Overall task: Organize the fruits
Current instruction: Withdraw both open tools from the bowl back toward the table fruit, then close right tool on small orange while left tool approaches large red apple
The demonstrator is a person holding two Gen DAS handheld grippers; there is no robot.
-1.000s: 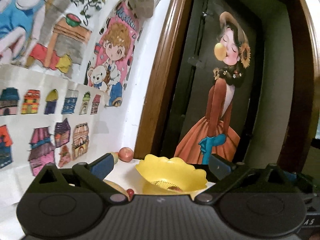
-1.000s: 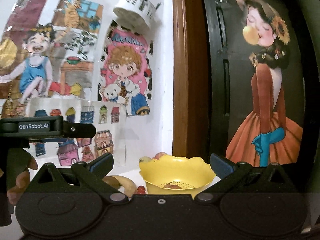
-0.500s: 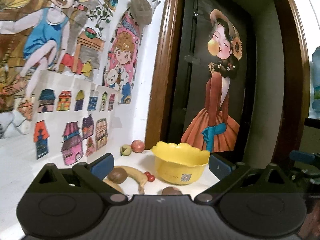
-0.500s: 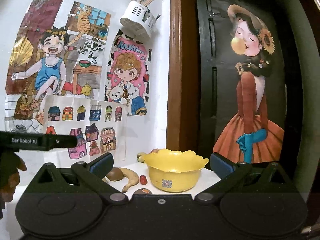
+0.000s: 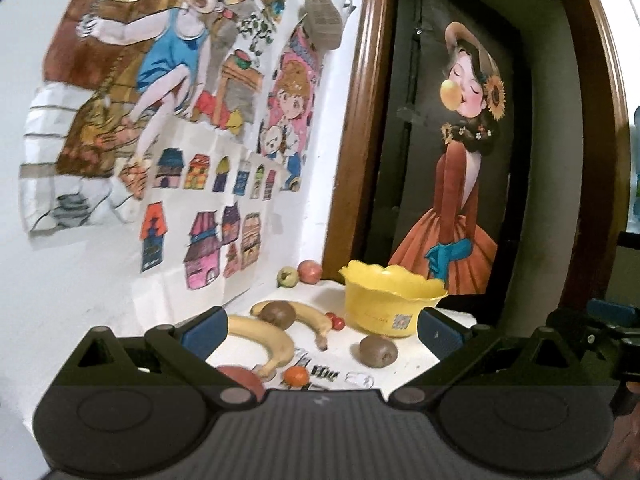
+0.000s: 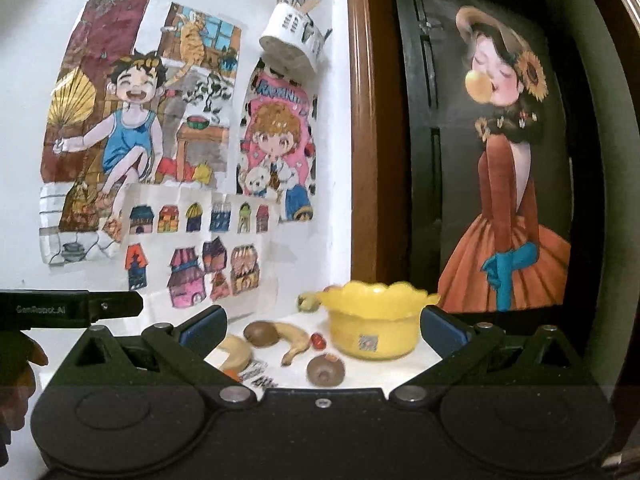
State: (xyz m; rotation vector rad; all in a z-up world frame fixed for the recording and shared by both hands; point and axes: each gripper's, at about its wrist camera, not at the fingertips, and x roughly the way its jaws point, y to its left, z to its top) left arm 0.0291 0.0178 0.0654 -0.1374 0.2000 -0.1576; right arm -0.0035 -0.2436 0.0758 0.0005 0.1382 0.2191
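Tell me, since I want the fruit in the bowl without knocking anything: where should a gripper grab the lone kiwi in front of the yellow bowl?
Grip the kiwi across its short middle, coming from above with the right gripper, whose open jaws already frame it. It lies on its side, apart from the yellow bowl and the bananas, so both flanks look free for fingers.

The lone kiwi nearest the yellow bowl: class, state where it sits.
In the left wrist view the kiwi lies on the white tabletop just in front of the yellow bowl, right of the bananas, apart from both.
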